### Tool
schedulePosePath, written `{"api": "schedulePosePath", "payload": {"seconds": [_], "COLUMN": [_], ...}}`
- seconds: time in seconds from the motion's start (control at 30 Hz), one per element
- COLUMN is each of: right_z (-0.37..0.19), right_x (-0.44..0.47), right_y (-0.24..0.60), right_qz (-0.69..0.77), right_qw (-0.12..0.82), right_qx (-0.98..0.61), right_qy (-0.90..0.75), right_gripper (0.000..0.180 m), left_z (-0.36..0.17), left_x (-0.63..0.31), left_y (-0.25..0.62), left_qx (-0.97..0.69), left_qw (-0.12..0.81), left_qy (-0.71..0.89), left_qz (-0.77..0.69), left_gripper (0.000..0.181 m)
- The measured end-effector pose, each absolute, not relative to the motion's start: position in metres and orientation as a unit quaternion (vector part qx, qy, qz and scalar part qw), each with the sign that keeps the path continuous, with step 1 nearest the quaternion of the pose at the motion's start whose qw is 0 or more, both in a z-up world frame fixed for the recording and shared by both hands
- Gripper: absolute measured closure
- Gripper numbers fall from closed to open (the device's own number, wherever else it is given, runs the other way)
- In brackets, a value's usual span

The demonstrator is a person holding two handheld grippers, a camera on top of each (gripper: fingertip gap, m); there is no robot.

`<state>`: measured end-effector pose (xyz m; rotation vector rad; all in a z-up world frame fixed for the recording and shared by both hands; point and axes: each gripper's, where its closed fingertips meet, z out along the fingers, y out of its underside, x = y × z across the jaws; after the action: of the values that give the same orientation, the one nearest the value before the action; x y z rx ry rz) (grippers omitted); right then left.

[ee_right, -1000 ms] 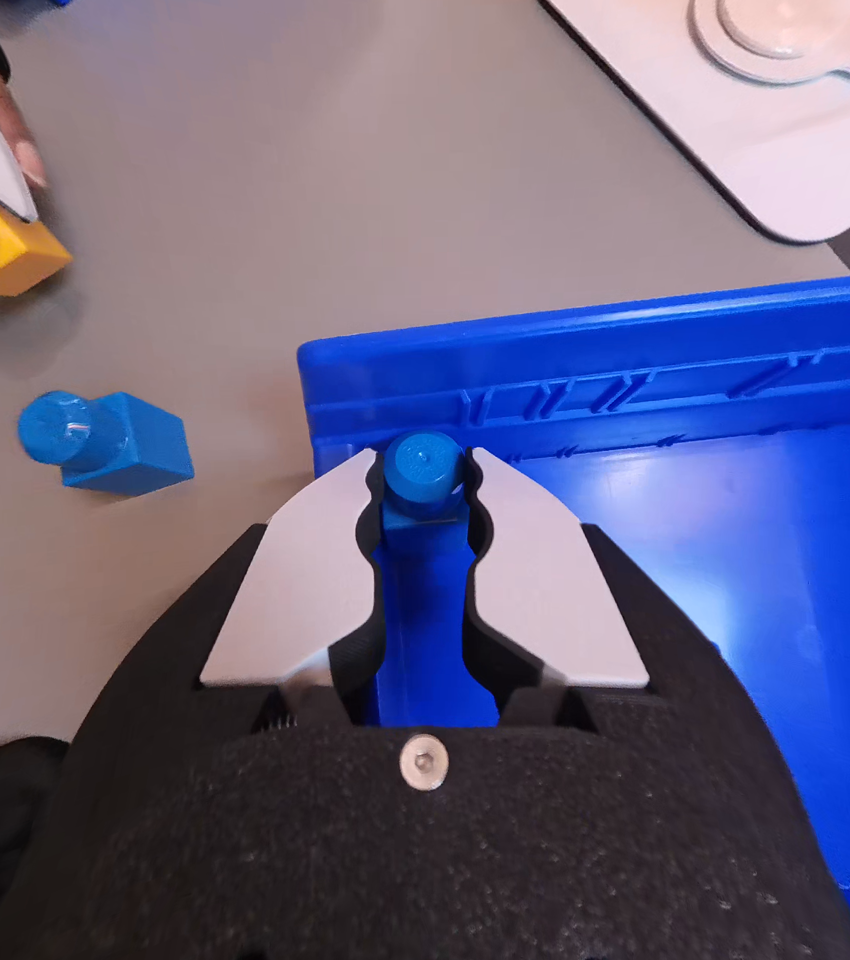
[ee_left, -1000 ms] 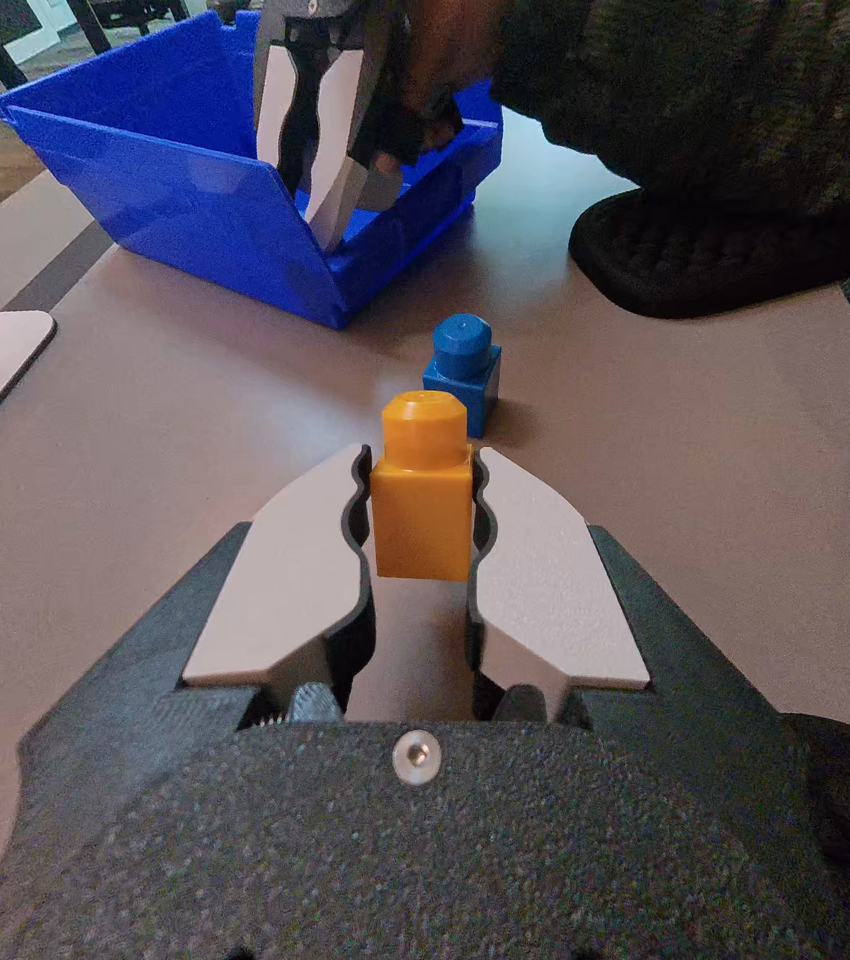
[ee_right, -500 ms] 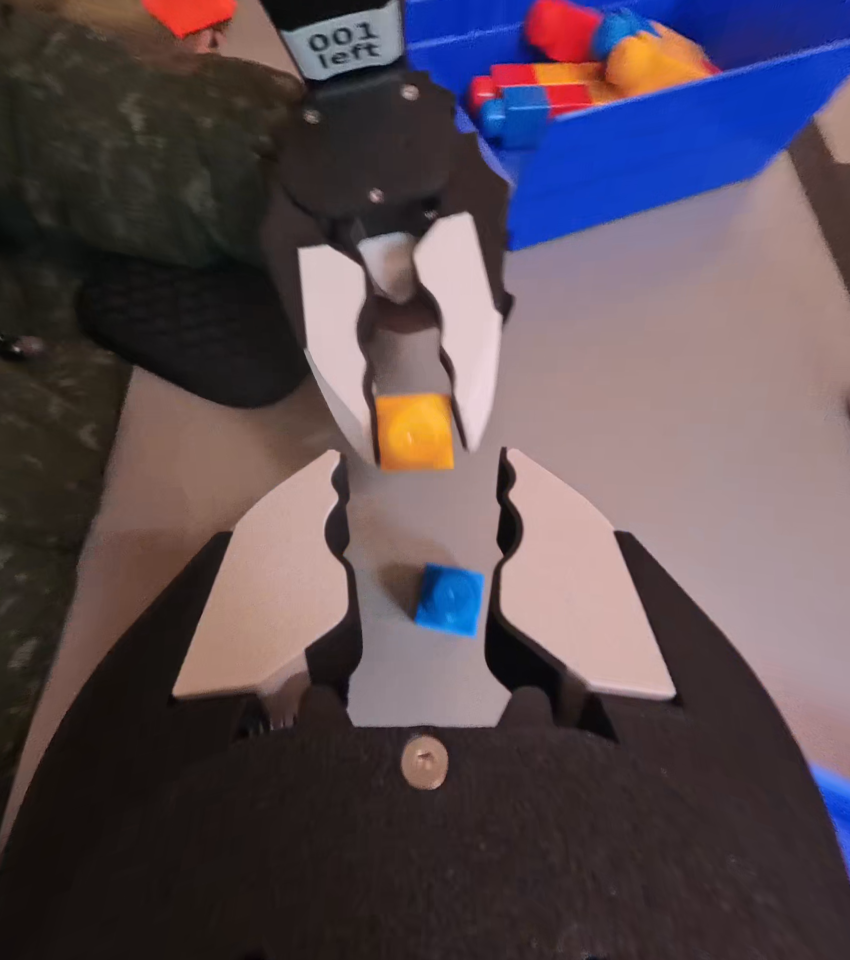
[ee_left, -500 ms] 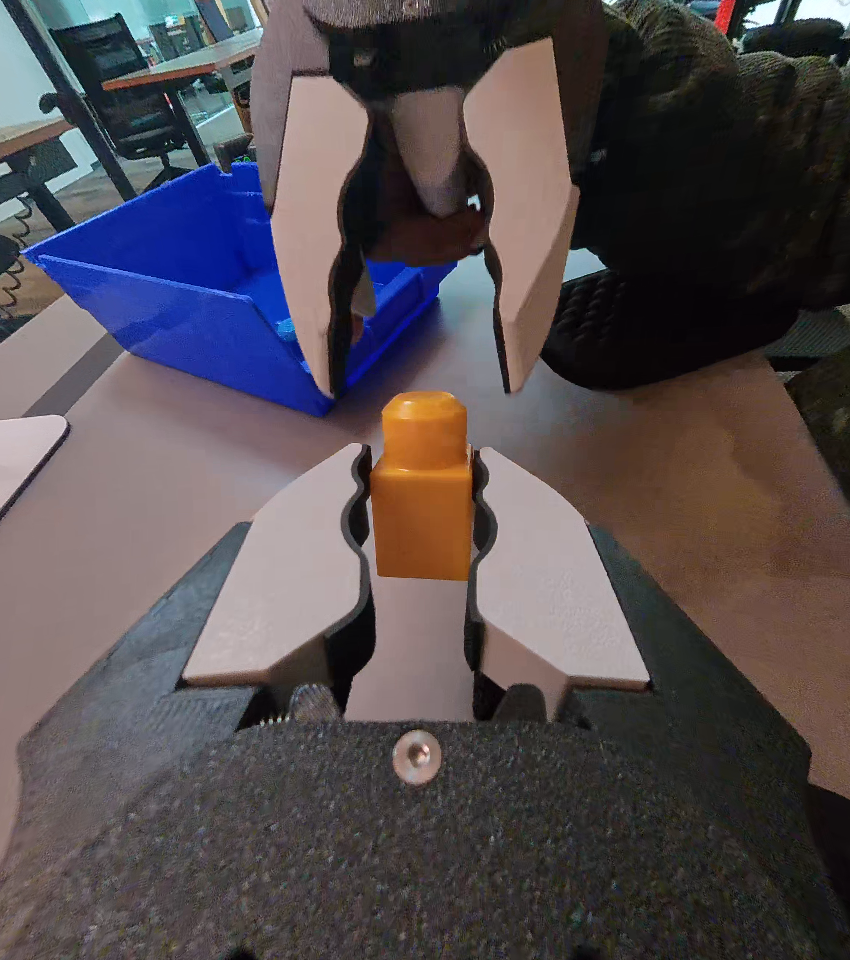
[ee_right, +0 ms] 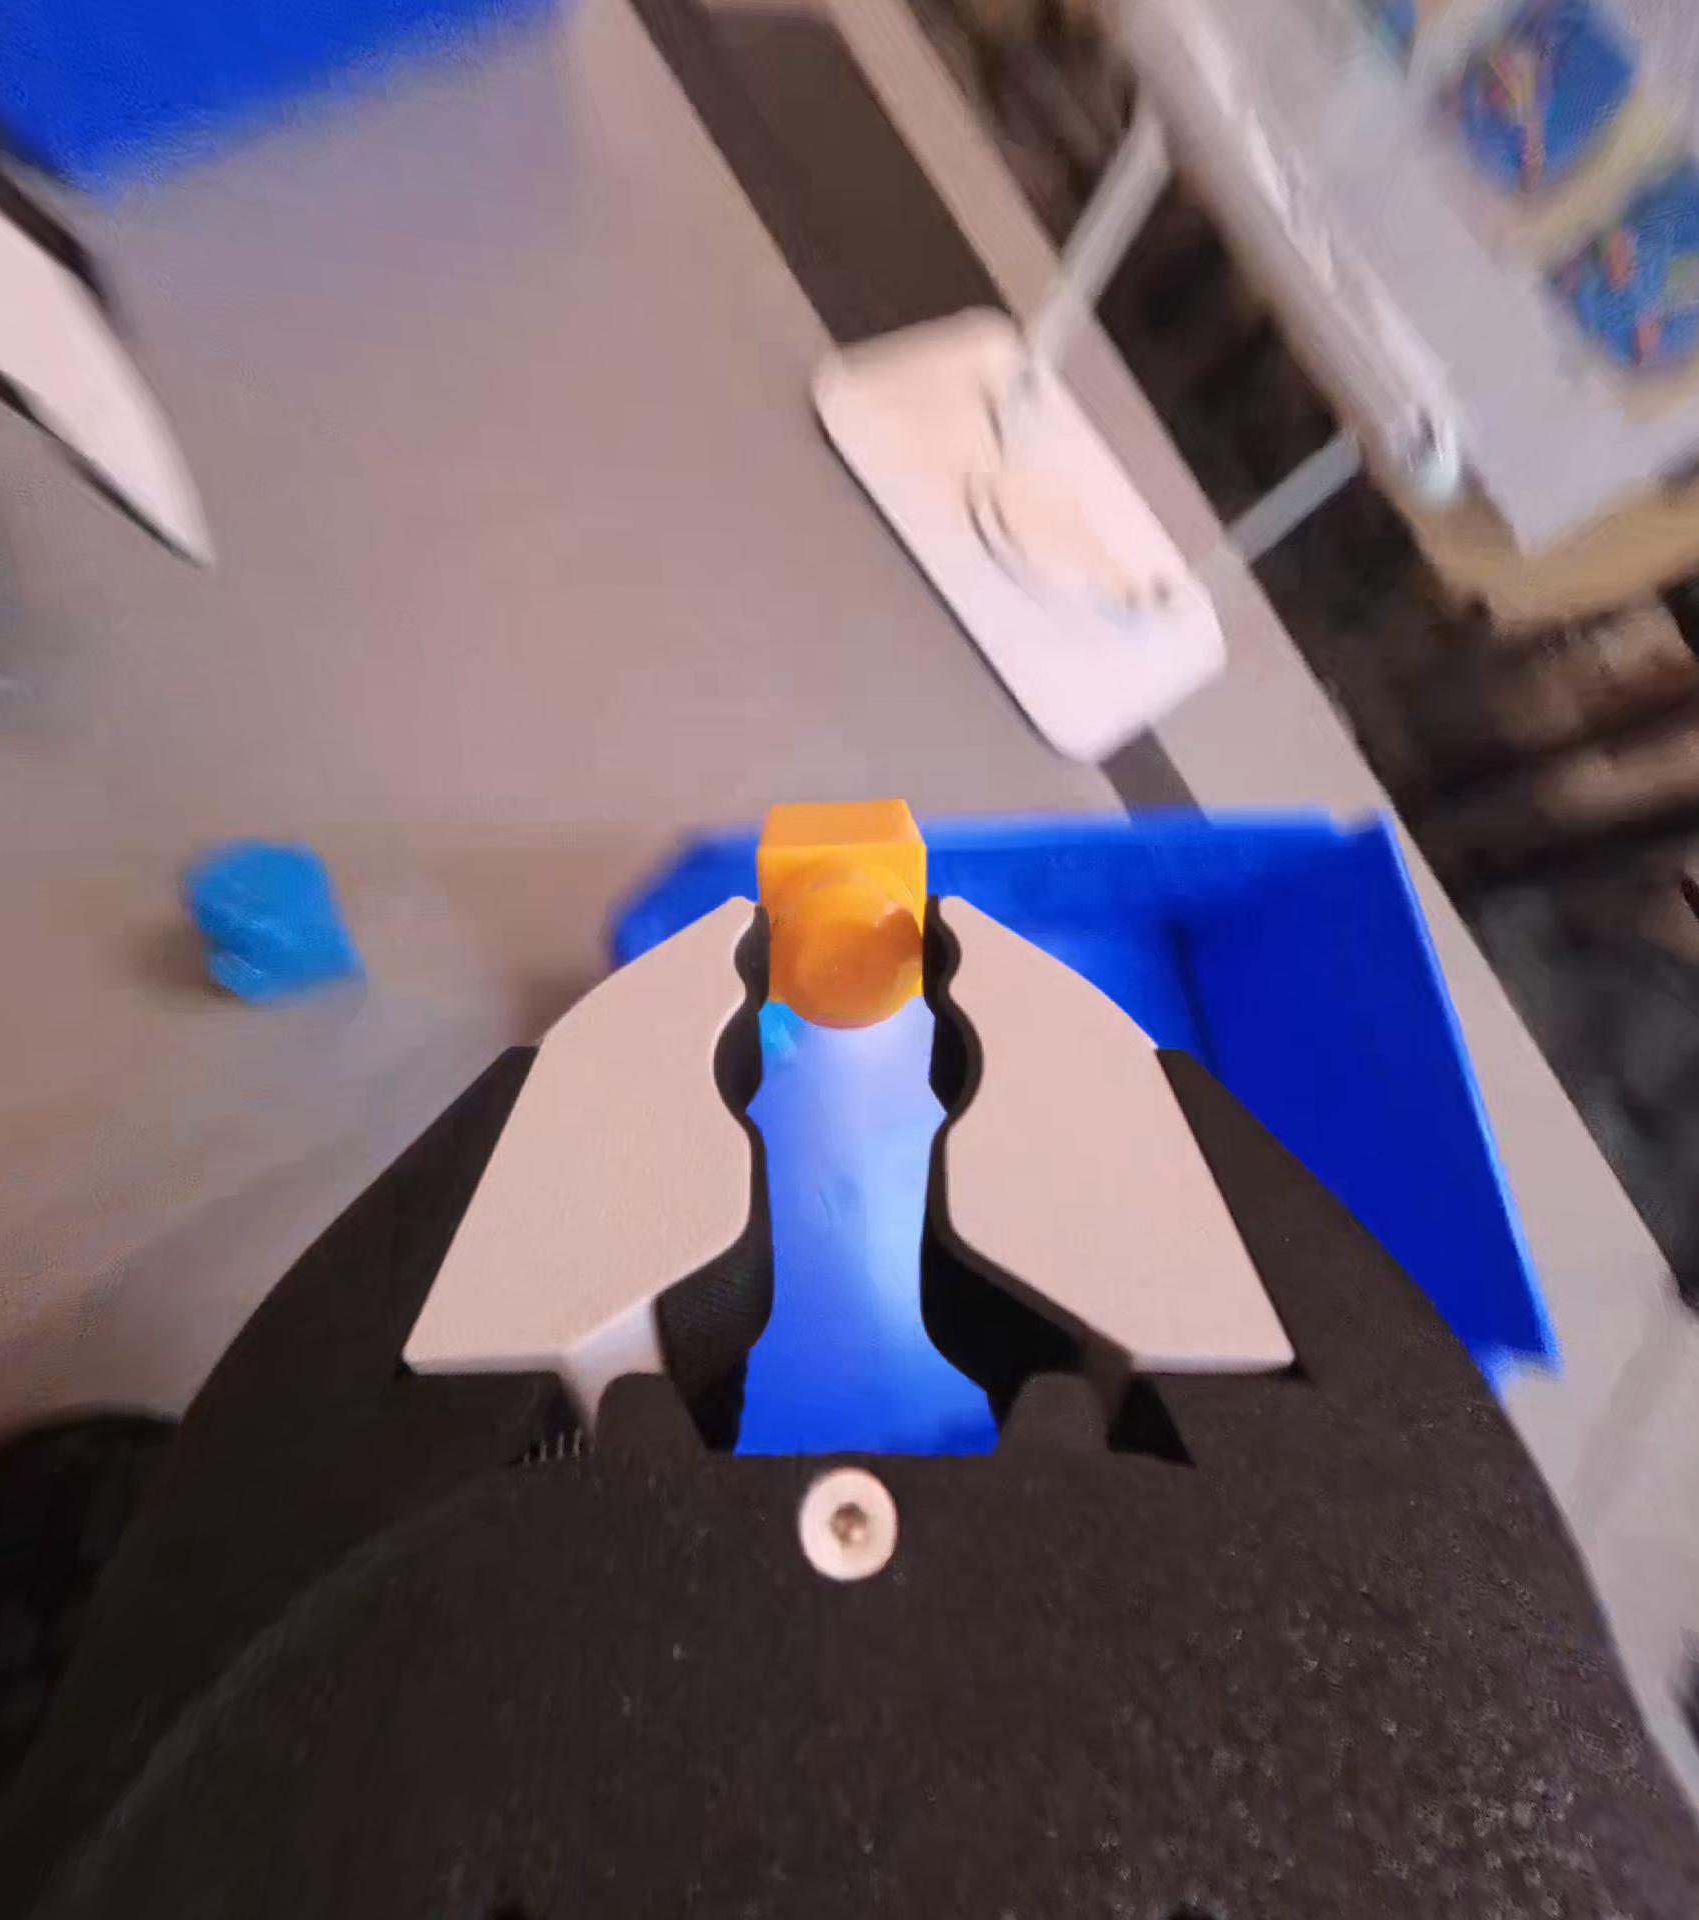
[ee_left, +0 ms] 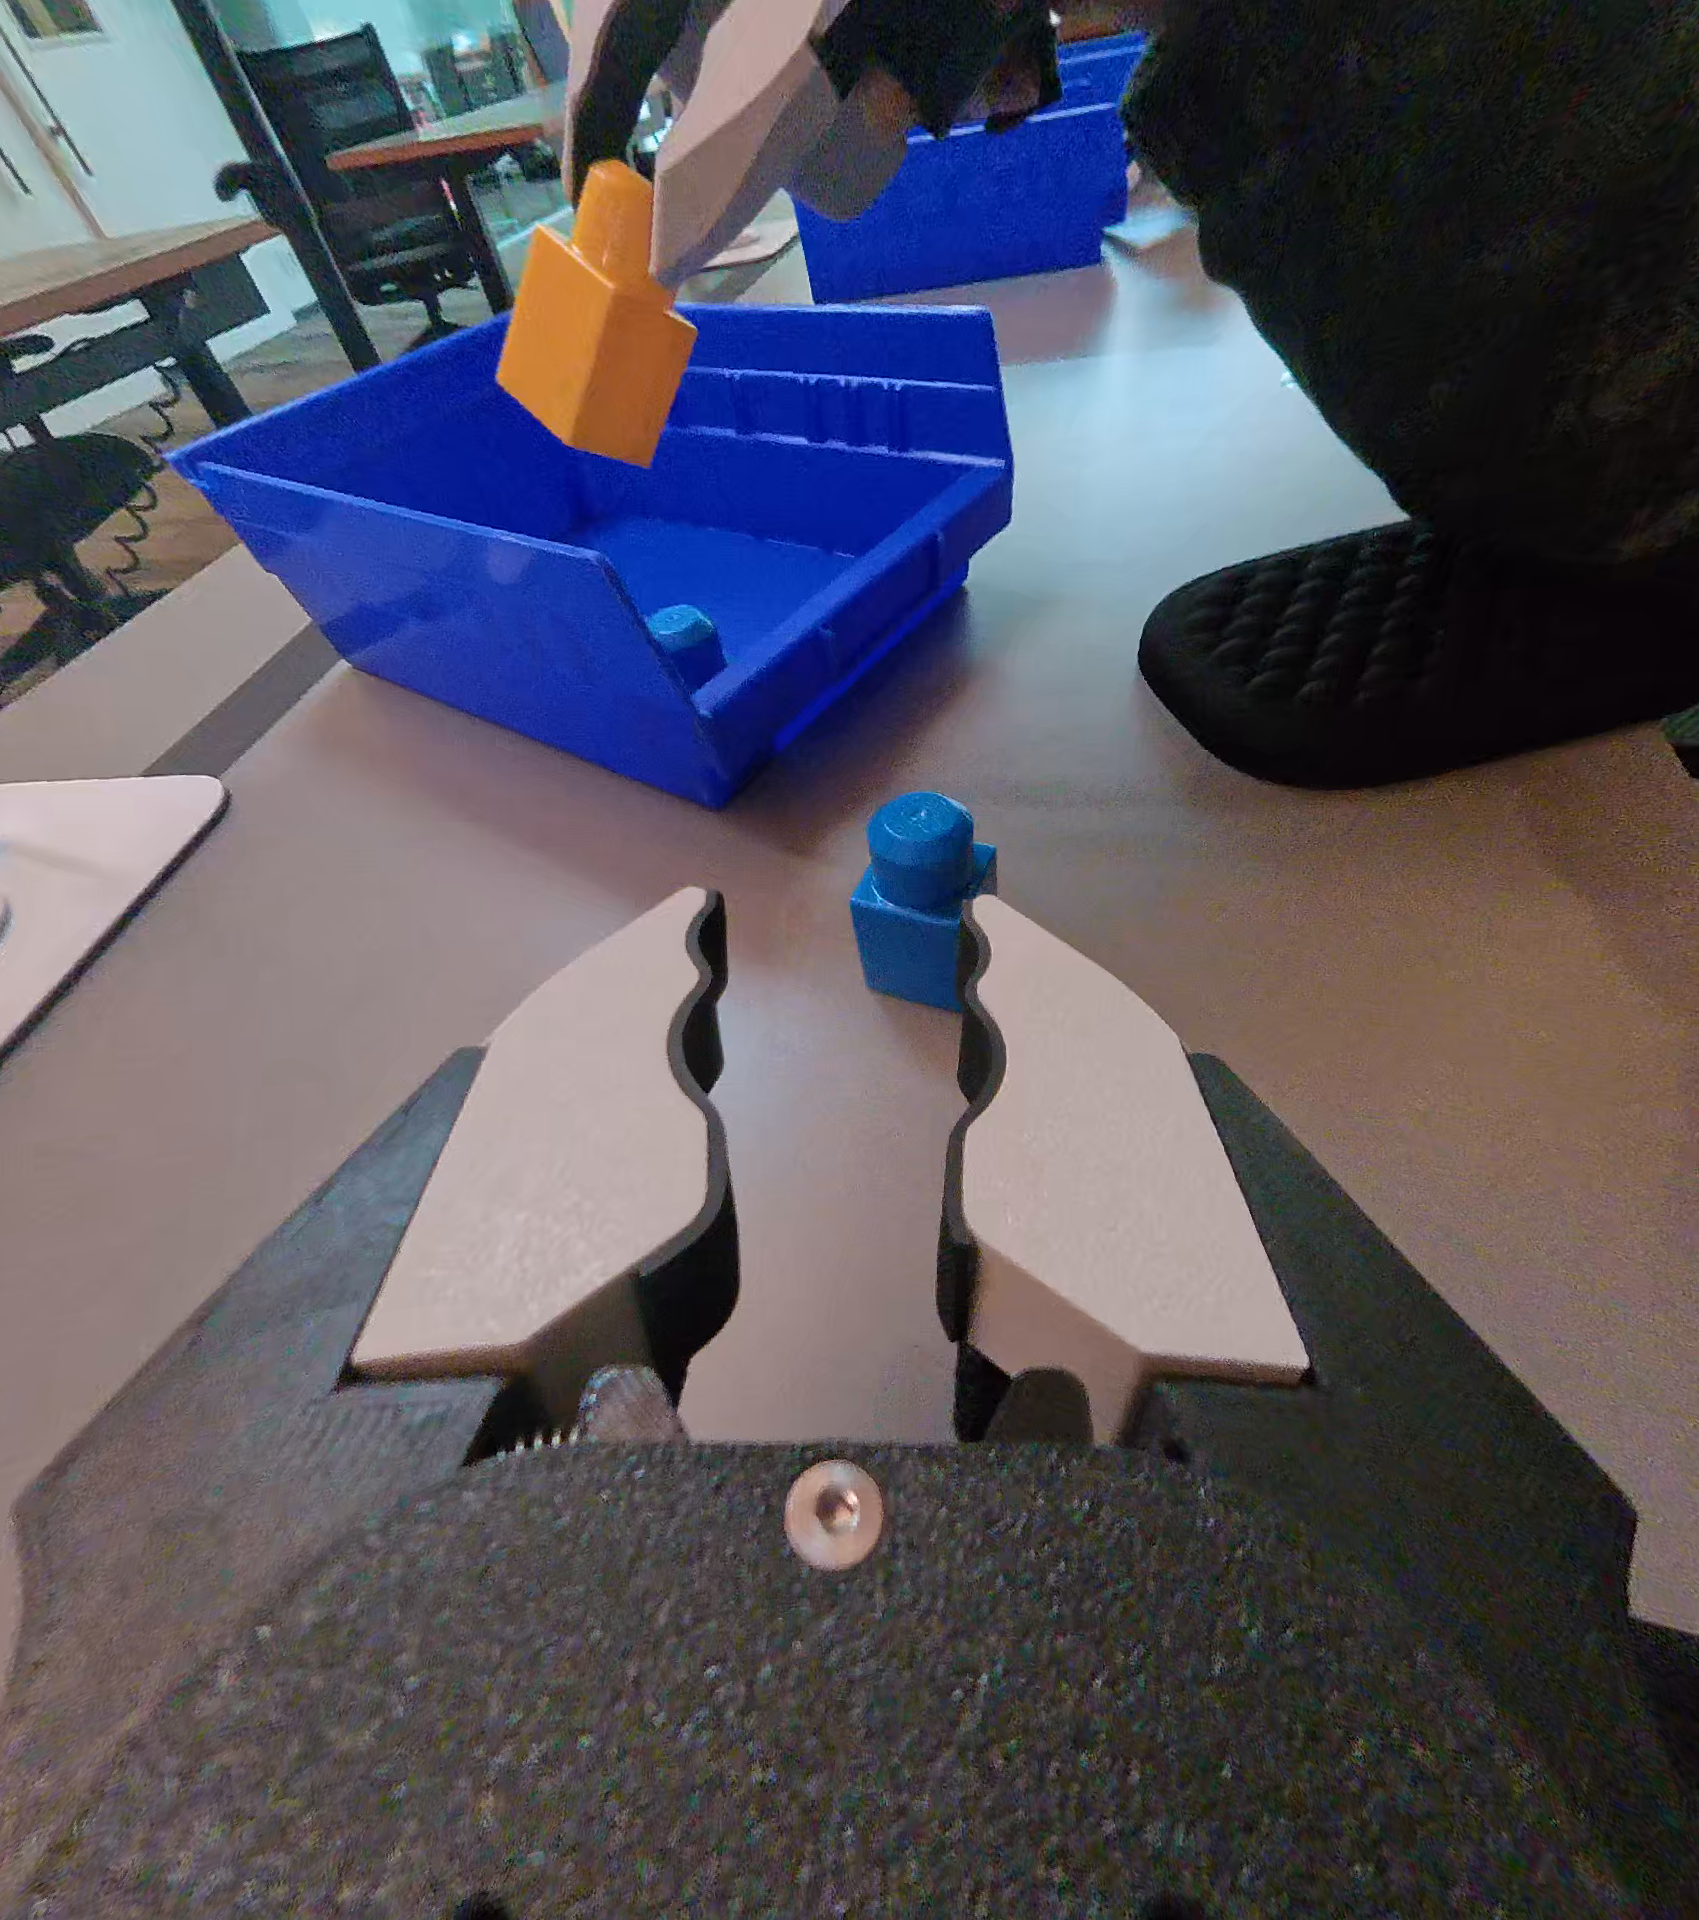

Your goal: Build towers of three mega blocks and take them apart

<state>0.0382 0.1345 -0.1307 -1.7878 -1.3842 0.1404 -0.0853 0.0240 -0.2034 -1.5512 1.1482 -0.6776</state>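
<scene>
The right gripper [ee_right: 845, 914] is gripping the orange block [ee_left: 596, 322] by its stud, fingers closed on it, and is holding it tilted in the air above the blue bin [ee_left: 471, 551], where one blue block [ee_left: 684, 634] is lying. The left gripper [ee_left: 840, 935] is hovering low over the table [ee_left: 1344, 987] with its fingers spread and empty. The other blue block [ee_left: 912, 899] is standing upright just ahead, touching or nearly touching the right fingertip, so the left gripper looks nearer and would be needing a slight rightward shift to straddle it.
</scene>
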Motion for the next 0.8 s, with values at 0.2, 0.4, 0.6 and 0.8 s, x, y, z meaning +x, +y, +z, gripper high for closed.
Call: {"api": "schedulePosePath", "payload": {"seconds": [0.2, 0.4, 0.6, 0.8], "right_z": [-0.211, -0.243, -0.221, -0.195], "right_x": [0.081, 0.071, 0.056, -0.021], "right_y": [0.135, 0.139, 0.149, 0.054], "right_qz": [0.033, 0.067, 0.086, 0.168], "right_qw": [0.224, 0.176, 0.256, 0.255], "right_qx": [-0.787, -0.791, -0.777, -0.654], "right_qy": [-0.574, -0.582, -0.568, -0.692], "right_gripper": [0.151, 0.151, 0.133, 0.123], "left_z": [-0.219, -0.216, -0.218, -0.219], "left_x": [-0.081, -0.082, -0.082, -0.089], "left_y": [0.020, 0.020, 0.020, 0.029], "left_qx": [-0.652, -0.649, -0.648, -0.653], "left_qw": [0.497, 0.502, 0.501, 0.515], "left_qy": [0.504, 0.502, 0.507, 0.493], "left_qz": [-0.272, -0.273, -0.270, -0.255], "left_gripper": [0.142, 0.145, 0.145, 0.150]}}
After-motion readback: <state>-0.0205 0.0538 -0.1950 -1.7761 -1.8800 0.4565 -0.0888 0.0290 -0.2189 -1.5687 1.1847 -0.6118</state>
